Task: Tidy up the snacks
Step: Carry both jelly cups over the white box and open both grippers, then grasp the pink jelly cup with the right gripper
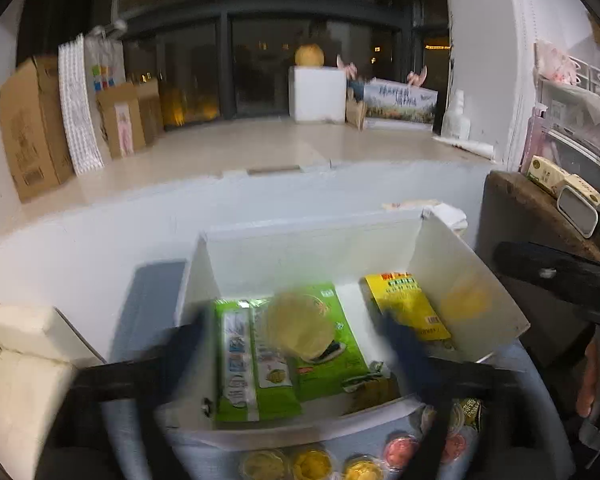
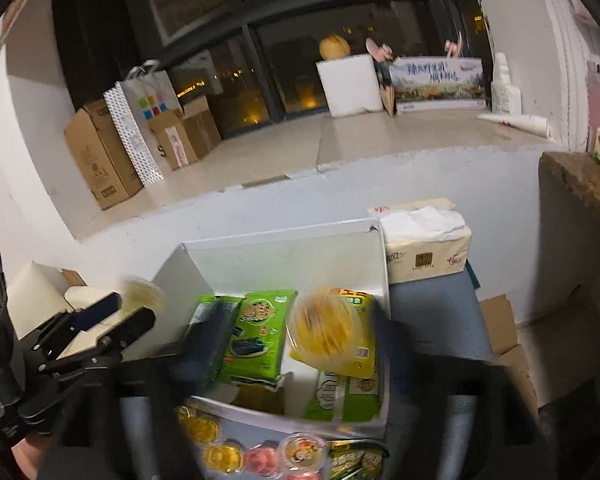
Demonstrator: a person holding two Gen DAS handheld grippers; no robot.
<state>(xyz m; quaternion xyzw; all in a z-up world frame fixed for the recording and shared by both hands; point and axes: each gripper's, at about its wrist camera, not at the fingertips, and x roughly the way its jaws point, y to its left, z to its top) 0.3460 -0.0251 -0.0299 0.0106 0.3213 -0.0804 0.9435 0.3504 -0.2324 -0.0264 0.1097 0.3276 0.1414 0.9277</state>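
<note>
A: Left wrist view, left to right; left gripper [image 1: 300, 340] low in the frame, jaws spread wide, blurred; a pale yellow jelly cup [image 1: 300, 326] sits in the gap at centre, blurred, no pad pressing on it; cannot tell whether it rests on the green packets [image 1: 256, 364] beneath.

B: Container?

A: White box [image 1: 476, 280], centre; green packets on its left floor, yellow packet [image 1: 410, 304] at its right; row of yellow and pink cups [image 1: 312, 464] along the bottom edge, outside the box.

B: Right wrist view?

A: Left gripper's black frame at lower left; right gripper [image 2: 300, 340] at centre, jaws apart; yellow cup [image 2: 326, 330] blurred between them over the box, untouched by the pads; tissue pack [image 2: 426, 248] at right behind the box.
</note>
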